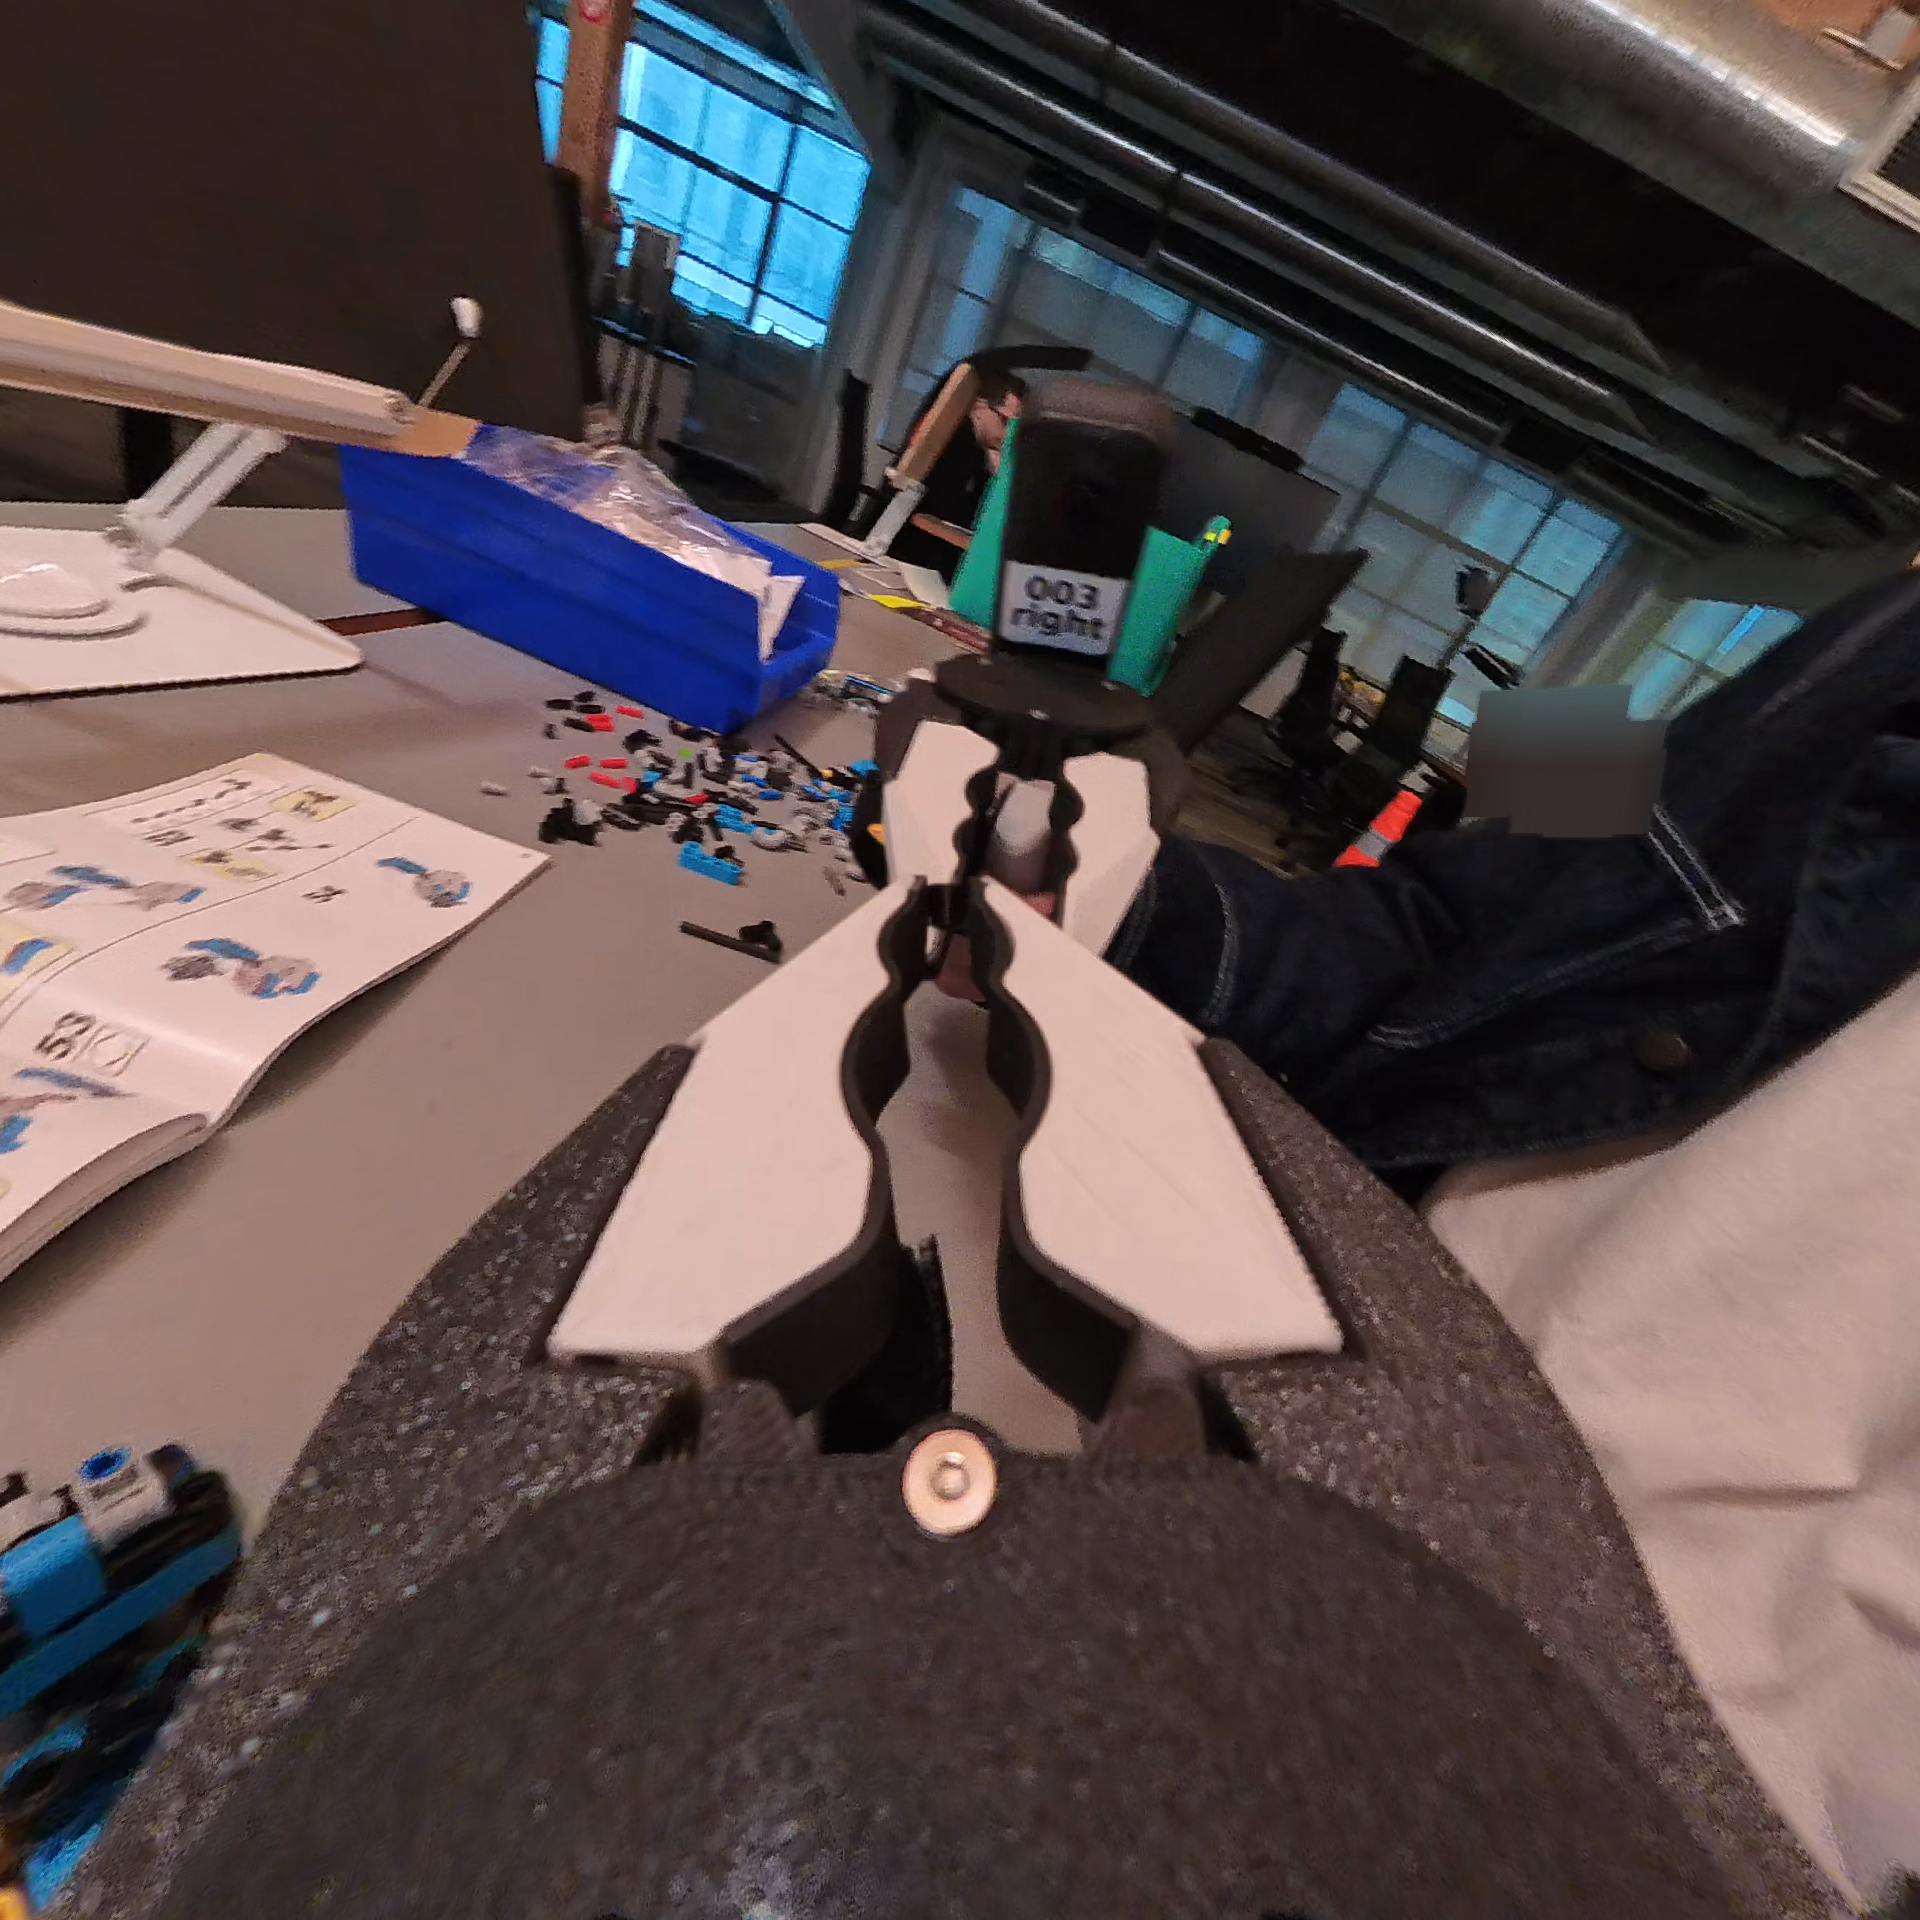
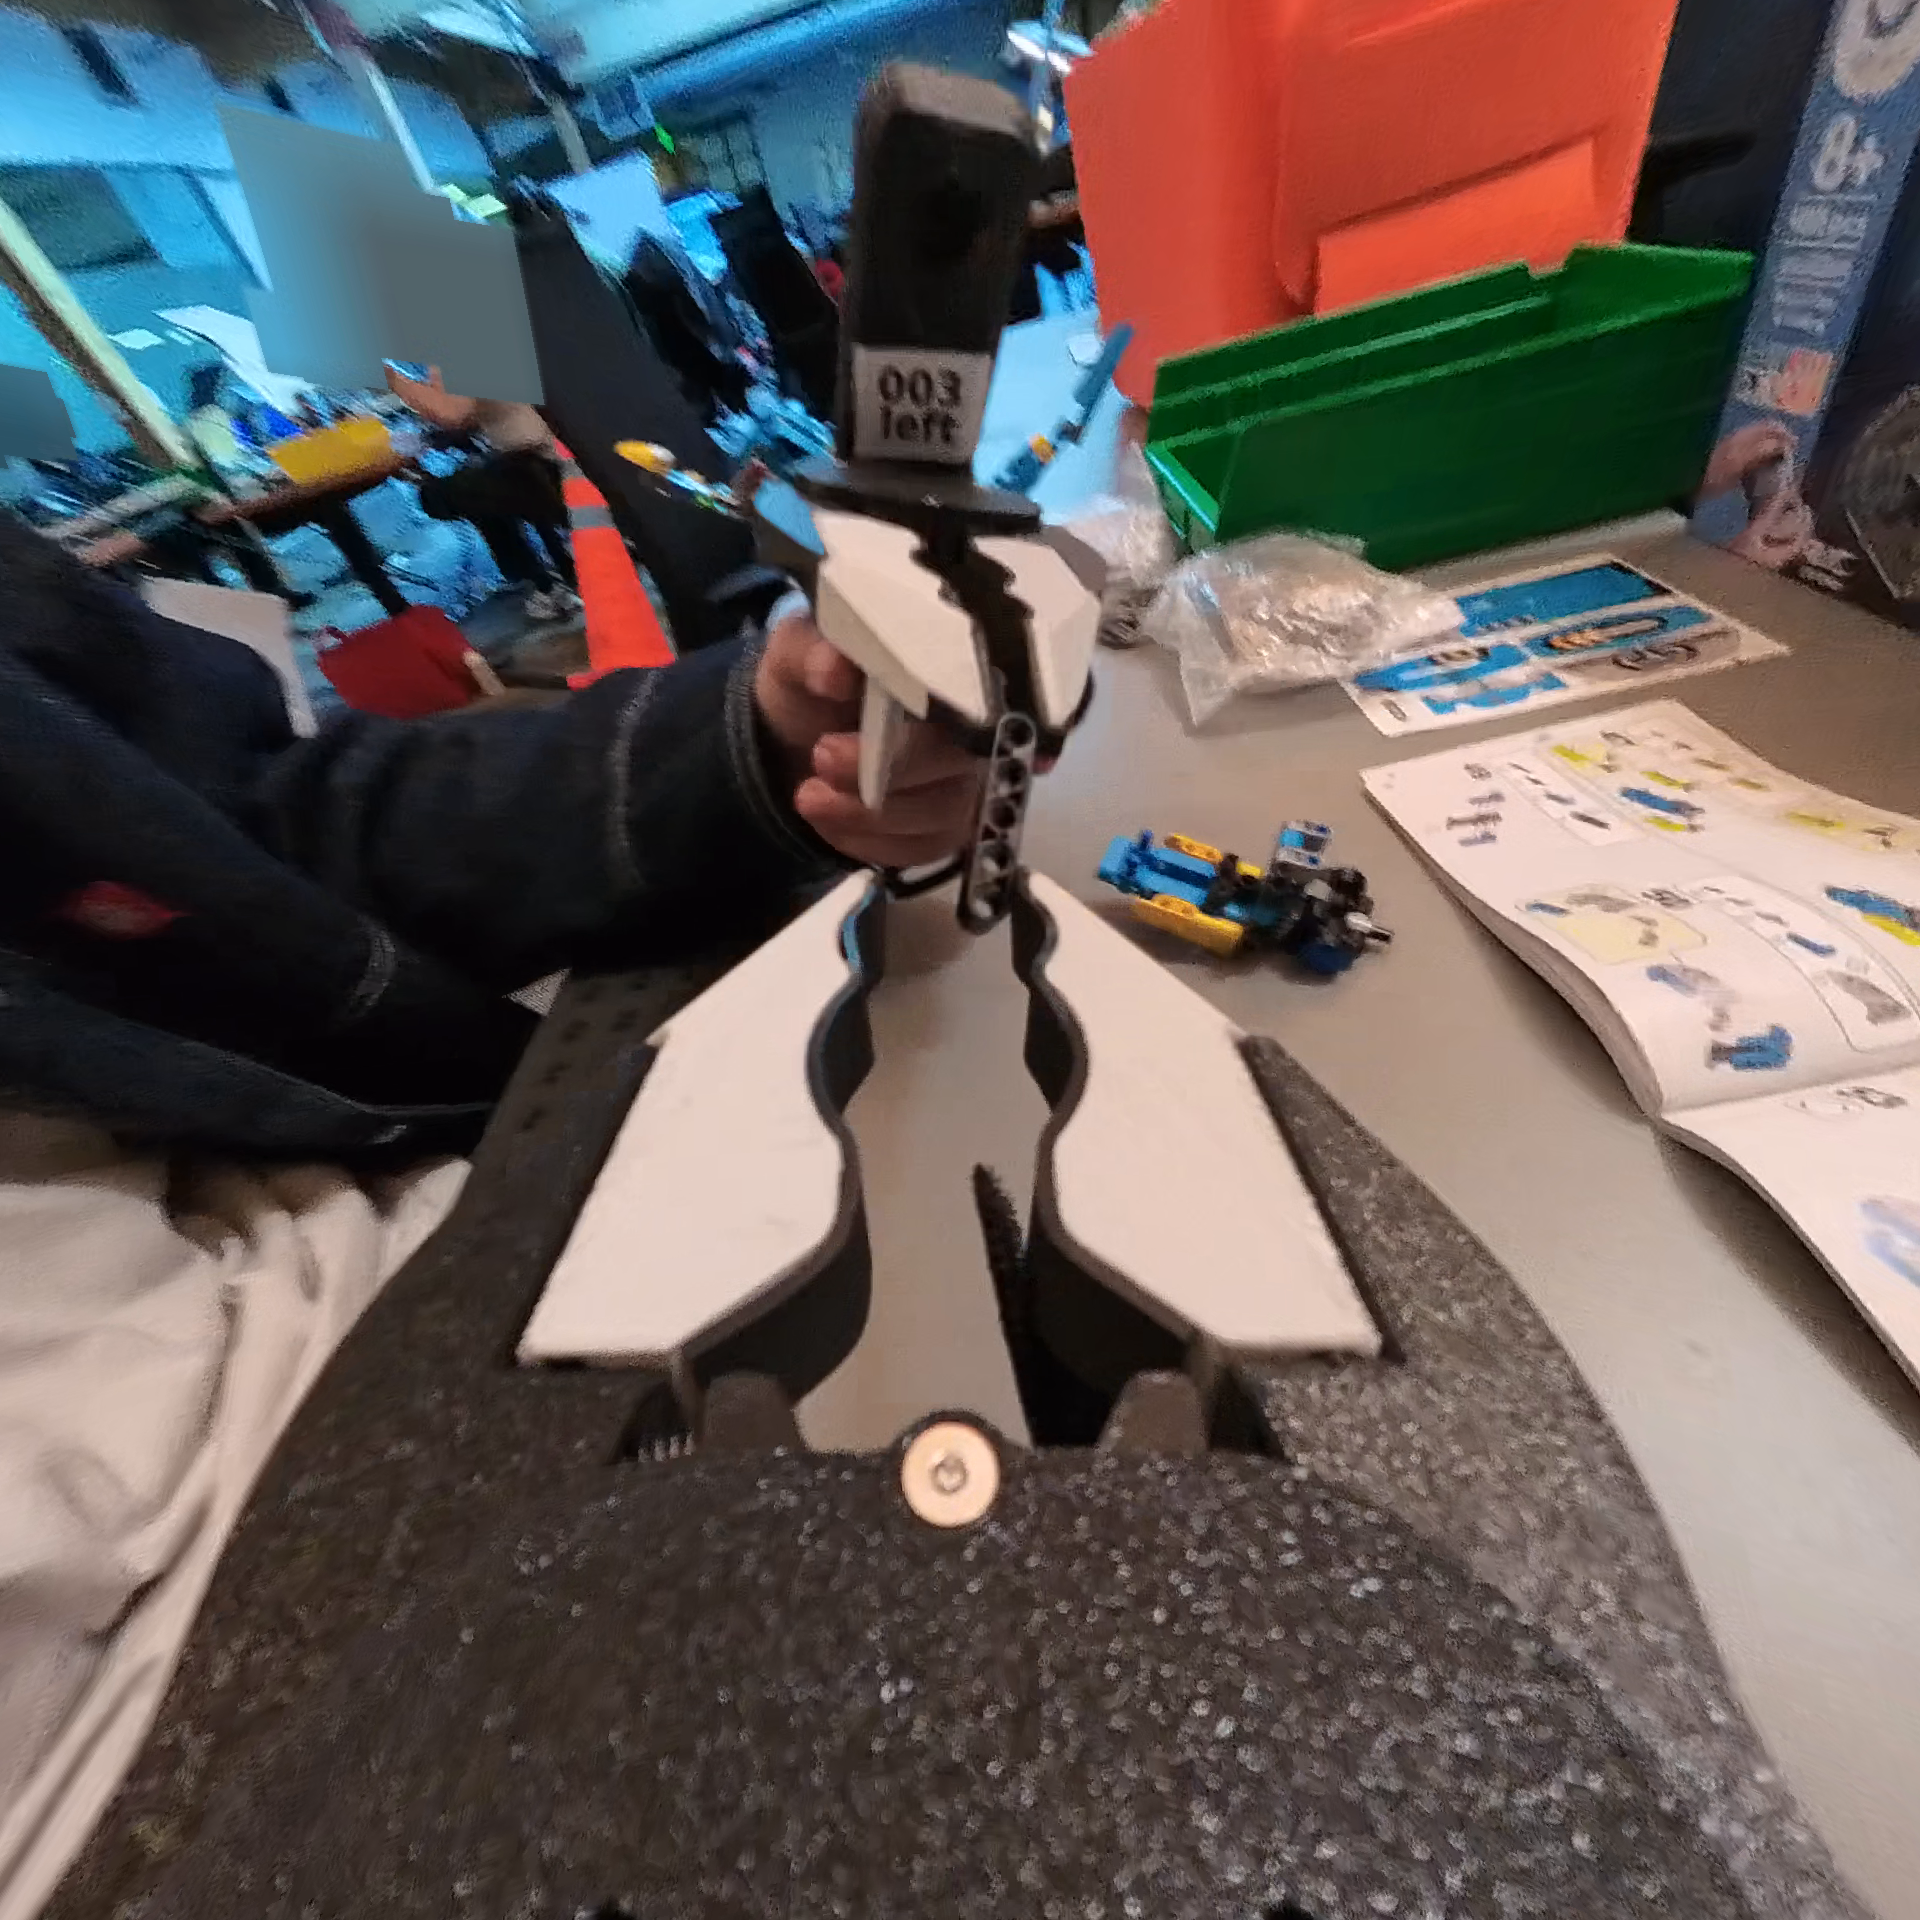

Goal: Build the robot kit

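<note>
My left gripper [image 1: 948,909] is shut on one end of a thin black beam with holes [image 2: 997,821] and holds it above the grey table [image 1: 436,1091]. In the left wrist view the beam shows only edge-on between my fingertips. My right gripper [image 2: 945,904] faces the left one tip to tip. Its jaws stand apart around the beam's free end, which lies close to the right finger [image 2: 1049,935]. The left gripper [image 2: 1013,717] also shows in the right wrist view, held by a hand in a dark denim sleeve [image 2: 520,810]. The right gripper [image 1: 1023,831] shows ahead in the left wrist view.
A partly built blue, yellow and black model [image 2: 1236,899] lies on the table beside an open instruction booklet [image 2: 1683,914]. A pile of small loose parts [image 1: 707,779] lies before a blue bin [image 1: 582,582]. A green bin [image 2: 1455,416], plastic bags [image 2: 1278,613] and a lamp base [image 1: 156,613] stand farther back. Left and right tips are no more than a few centimetres apart.
</note>
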Tool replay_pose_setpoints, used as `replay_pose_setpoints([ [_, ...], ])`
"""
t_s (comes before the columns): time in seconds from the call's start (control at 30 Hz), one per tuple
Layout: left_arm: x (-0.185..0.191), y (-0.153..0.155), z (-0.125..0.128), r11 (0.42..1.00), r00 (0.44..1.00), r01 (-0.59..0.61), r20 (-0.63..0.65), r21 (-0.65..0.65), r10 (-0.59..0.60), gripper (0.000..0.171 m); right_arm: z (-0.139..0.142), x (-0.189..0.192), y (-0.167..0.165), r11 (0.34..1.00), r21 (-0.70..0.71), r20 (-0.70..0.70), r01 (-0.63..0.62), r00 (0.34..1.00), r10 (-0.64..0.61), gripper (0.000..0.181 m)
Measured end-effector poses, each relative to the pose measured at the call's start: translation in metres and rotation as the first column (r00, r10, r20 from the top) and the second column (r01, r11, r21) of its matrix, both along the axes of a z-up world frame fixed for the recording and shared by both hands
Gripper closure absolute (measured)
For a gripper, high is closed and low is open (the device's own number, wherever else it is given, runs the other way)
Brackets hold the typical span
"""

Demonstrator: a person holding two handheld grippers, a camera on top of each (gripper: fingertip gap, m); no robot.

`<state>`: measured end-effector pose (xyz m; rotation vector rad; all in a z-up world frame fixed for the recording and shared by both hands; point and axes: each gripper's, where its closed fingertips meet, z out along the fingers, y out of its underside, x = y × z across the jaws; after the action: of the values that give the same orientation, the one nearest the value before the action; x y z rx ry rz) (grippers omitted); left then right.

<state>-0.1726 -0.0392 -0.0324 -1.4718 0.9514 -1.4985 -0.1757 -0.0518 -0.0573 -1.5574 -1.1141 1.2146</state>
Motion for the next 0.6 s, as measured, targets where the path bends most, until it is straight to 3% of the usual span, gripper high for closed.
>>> replay_pose_setpoints([
  [0.13,0.006,-0.014,-0.007,0.997,0.997,0.059,-0.046,0.041,-0.057,0.165,-0.002,-0.001,-0.011,0.993,-0.089,-0.002,-0.081,0.997,0.081,0.162],
  [0.2,0.008,-0.016,-0.009,0.997,0.997,0.059,-0.055,0.047,-0.056,0.165,-0.009,-0.002,-0.007,0.998,-0.05,0.039,-0.047,0.998,0.049,0.174],
  [0.3,0.009,-0.008,-0.005,0.999,1.0,0.007,-0.024,0.032,-0.007,0.164,-0.004,-0.002,0.002,0.997,-0.082,-0.007,-0.003,1.0,0.002,0.175],
  [0.6,0.009,-0.012,-0.003,0.999,0.999,0.035,-0.02,0.025,-0.034,0.165,0.002,-0.007,-0.002,0.992,-0.124,-0.058,-0.019,0.998,0.012,0.175],
])
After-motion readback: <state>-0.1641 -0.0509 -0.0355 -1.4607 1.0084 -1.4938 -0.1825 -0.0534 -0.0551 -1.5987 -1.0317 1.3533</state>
